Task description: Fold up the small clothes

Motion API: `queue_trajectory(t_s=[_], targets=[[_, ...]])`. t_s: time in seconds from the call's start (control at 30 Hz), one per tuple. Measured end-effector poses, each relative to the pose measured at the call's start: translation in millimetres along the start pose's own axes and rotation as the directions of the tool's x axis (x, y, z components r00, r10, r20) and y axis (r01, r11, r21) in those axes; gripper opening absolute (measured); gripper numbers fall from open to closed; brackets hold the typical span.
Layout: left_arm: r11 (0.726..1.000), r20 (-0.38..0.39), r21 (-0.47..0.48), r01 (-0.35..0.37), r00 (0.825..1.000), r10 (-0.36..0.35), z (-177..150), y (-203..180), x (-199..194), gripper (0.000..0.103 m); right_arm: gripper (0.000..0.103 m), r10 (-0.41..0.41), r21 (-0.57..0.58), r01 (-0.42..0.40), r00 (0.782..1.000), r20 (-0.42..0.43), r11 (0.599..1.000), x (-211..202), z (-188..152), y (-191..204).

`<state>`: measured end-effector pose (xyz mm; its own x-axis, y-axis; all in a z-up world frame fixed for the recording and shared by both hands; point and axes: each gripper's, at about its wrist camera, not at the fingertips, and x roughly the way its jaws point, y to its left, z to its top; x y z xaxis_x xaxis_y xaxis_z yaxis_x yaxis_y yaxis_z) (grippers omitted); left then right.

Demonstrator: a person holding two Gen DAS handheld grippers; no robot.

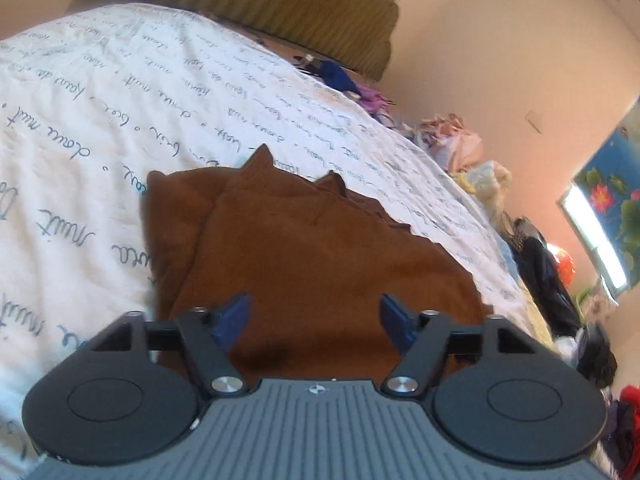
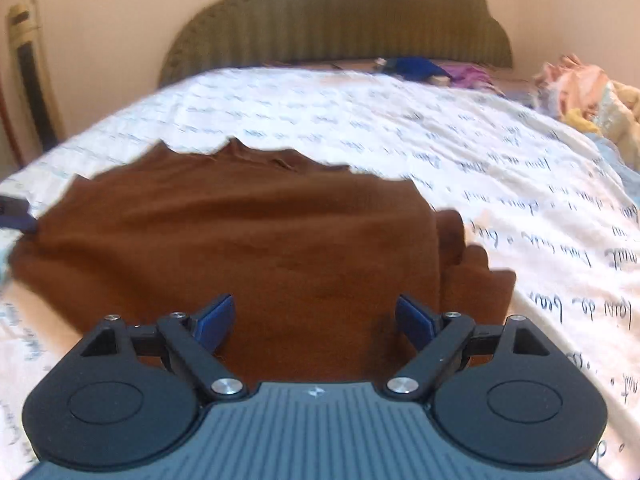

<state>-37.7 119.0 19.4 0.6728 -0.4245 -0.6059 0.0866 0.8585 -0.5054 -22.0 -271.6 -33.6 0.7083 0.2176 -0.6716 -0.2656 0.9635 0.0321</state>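
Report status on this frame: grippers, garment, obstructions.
Left gripper open, empty. Right gripper open, empty. Brown garment partly folded on white bedspread, both grippers over its near edge. Nothing blocking it.

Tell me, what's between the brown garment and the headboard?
Only bare white bedspread with handwriting print, seen in the right wrist view, between the brown garment and green headboard.

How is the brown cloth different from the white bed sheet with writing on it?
The brown fuzzy cloth is plain, but the white bed sheet has lines of handwriting. The cloth is small and partly folded, with layers at one side; the sheet is spread across the whole bed. The cloth lies on top of the sheet. Both are soft fabric.
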Motion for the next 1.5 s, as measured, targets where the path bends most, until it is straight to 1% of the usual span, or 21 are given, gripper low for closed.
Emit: queue_trajectory(t_s=[0.07,0.17,0.23,0.3,0.37,0.43,0.5,0.57,0.63,0.8,0.87,1.0,1.1,1.17,1.23,1.3,1.33,1.37,1.4,1.43,1.5], targets=[[0.996,-0.054,0.044,-0.077,0.995,0.079,-6.6,3.0,21.7,0.079,0.089,-0.019,-0.015,0.02,1.0,0.025,1.0,-1.0,-16.4,2.4],[0.984,-0.024,0.146,-0.103,0.994,0.107,-22.9,-2.7,13.6,0.081,0.09,-0.048,-0.051,0.049,0.999,0.007,0.998,-11.4,-24.1,8.4],[0.978,-0.024,0.159,-0.133,0.99,0.139,-26.4,-9.3,5.1,0.082,0.091,-0.078,-0.061,0.077,0.997,-0.014,0.995,-19.5,-18.4,12.4],[0.98,-0.031,0.146,-0.135,0.989,0.141,-26.3,-12.0,-2.9,0.094,0.092,-0.098,-0.076,0.099,0.995,0.018,0.992,-26.8,-12.6,20.7],[0.97,-0.001,0.166,-0.176,0.984,0.178,-26.9,-18.6,-9.3,0.101,0.092,-0.08,-0.058,0.083,0.995,0.058,0.995,-27.9,-2.3,30.7],[0.971,0.037,0.131,-0.198,0.98,0.195,-26.6,-14.0,-19.4,0.103,0.093,-0.04,-0.073,0.045,0.996,0.078,0.996,-26.3,13.8,54.6],[0.992,0.046,0.006,-0.128,0.991,0.128,-23.2,6.8,-32.2,0.103,0.101,0.036,-0.113,-0.025,0.995,0.094,0.993,-21.7,30.5,82.8],[0.989,0.045,-0.146,-0.023,0.999,0.03,-21.1,33.0,-40.5,0.103,0.102,0.092,-0.133,-0.078,0.991,0.101,0.988,-13.7,49.1,108.4],[0.939,0.06,-0.317,0.133,0.991,-0.121,-22.1,64.5,-46.5,0.103,0.102,0.114,-0.137,-0.1,0.989,0.093,0.985,-4.8,66.8,130.2],[0.786,0.096,-0.535,0.31,0.946,-0.308,-29.2,106.6,-36.8,0.103,0.102,0.152,-0.136,-0.141,0.986,0.074,0.981,17.2,111.6,183.9],[0.76,0.093,-0.568,0.316,0.942,-0.322,-29.6,110.5,-33.8,0.103,0.102,0.139,-0.134,-0.128,0.988,0.073,0.983,25.6,126.2,199.8],[0.762,0.059,-0.583,0.282,0.95,-0.307,-25.9,107.1,-29.8,0.103,0.102,0.152,-0.139,-0.144,0.987,0.053,0.98,37.3,139.0,218.9],[0.742,0.048,-0.613,0.271,0.951,-0.307,-25.3,105.6,-35.4,0.103,0.102,0.151,-0.126,-0.143,0.987,0.056,0.982,37.2,141.5,222.8],[0.758,0.026,-0.606,0.243,0.958,-0.286,-22.9,104.1,-27.8,0.103,0.102,0.165,-0.116,-0.156,0.984,0.067,0.981,36.8,139.9,219.2],[0.795,0.011,-0.566,0.218,0.966,-0.257,-21.2,95.9,-20.4,0.096,0.102,0.166,-0.101,-0.161,0.985,0.047,0.982,41.3,140.8,218.7],[0.826,-0.014,-0.531,0.19,0.973,-0.232,-20.0,87.9,-13.5,0.071,0.102,0.188,-0.064,-0.186,0.982,0.026,0.98,45.2,143.8,217.4],[0.818,-0.038,-0.541,0.195,0.966,-0.256,-22.2,86.9,-6.7,0.032,0.102,0.203,-0.04,-0.202,0.979,0.025,0.979,46.0,145.8,216.0],[0.806,-0.058,-0.558,0.198,0.96,-0.275,-25.2,86.7,-0.5,0.015,0.102,0.208,-0.021,-0.208,0.978,0.027,0.978,46.4,148.0,215.9],[0.808,-0.063,-0.557,0.193,0.96,-0.272,-30.3,86.4,3.9,0.016,0.102,0.207,-0.018,-0.207,0.978,0.025,0.978,47.7,150.9,217.8],[0.825,-0.066,-0.537,0.176,0.966,-0.249,-33.1,84.2,5.2,0.015,0.102,0.195,-0.027,-0.194,0.981,0.004,0.981,51.7,155.3,222.2],[0.834,-0.055,-0.525,0.17,0.971,-0.233,-40.6,83.1,5.6,0.013,0.102,0.181,-0.066,-0.185,0.981,-0.071,0.98,64.4,163.8,234.0]])
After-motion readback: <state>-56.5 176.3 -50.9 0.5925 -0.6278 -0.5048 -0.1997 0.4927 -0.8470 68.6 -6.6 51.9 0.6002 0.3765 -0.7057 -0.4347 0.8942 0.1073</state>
